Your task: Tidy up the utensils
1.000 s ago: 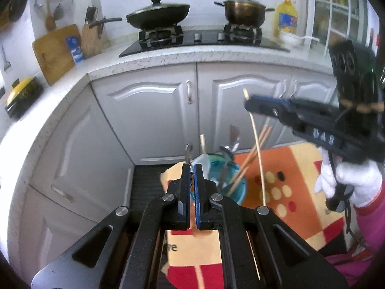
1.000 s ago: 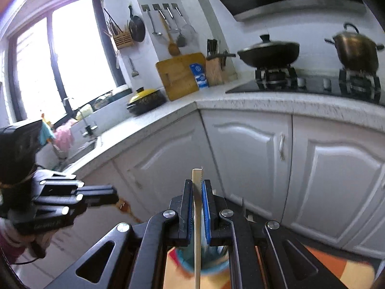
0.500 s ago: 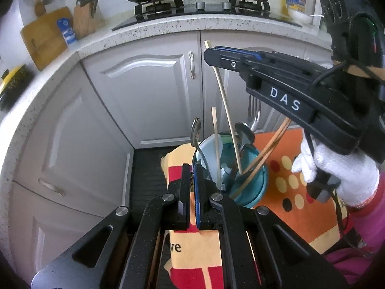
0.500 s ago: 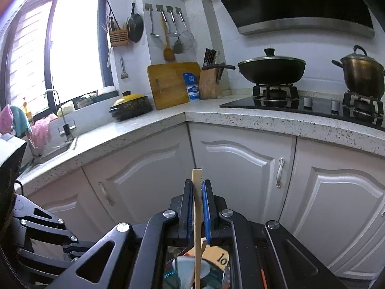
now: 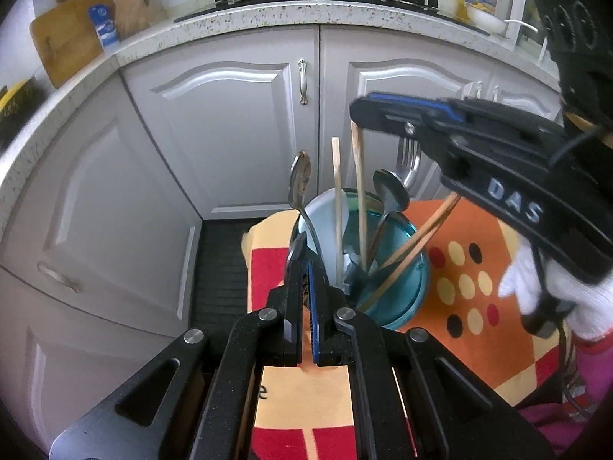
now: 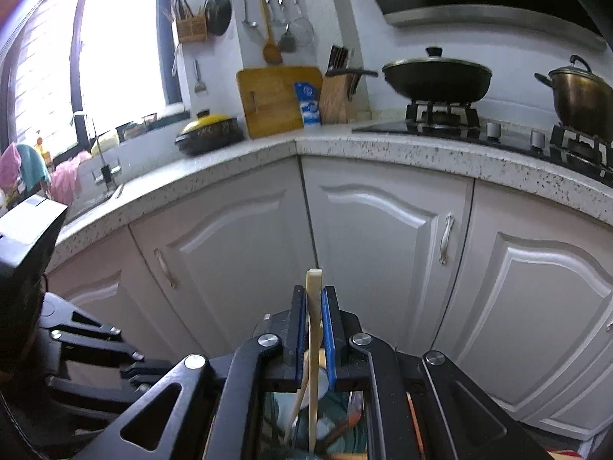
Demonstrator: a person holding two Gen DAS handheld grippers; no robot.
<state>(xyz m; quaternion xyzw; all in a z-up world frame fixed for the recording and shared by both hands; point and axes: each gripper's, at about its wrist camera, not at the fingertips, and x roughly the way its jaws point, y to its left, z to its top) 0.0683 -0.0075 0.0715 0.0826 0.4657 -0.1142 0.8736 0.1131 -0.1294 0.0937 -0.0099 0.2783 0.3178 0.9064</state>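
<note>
A teal glass bowl (image 5: 417, 268) stands on a patterned cloth (image 5: 479, 299) and holds spoons (image 5: 389, 191), a fork (image 5: 408, 153) and several chopsticks (image 5: 337, 199). My left gripper (image 5: 305, 257) is shut with nothing in it, at the bowl's near left rim beside a leaning spoon (image 5: 300, 182). My right gripper (image 5: 356, 109) is above the bowl, shut on a pale chopstick (image 5: 359, 191) whose lower end reaches into the bowl. In the right wrist view the right gripper (image 6: 314, 295) clamps that chopstick (image 6: 314, 280) upright, with the bowl (image 6: 356, 433) below.
White cabinet doors (image 5: 230, 134) stand close behind the bowl, under a speckled counter (image 6: 383, 149) with a wok (image 6: 436, 76) and a pot (image 6: 578, 92) on the stove. A dark mat (image 5: 218, 268) lies left of the cloth. A white-gloved hand (image 5: 555, 295) holds the right gripper.
Both grippers have sunk toward the bowl, which looks larger now. The right gripper's chopstick has swung upright and its lower end has gone down into the bowl.
</note>
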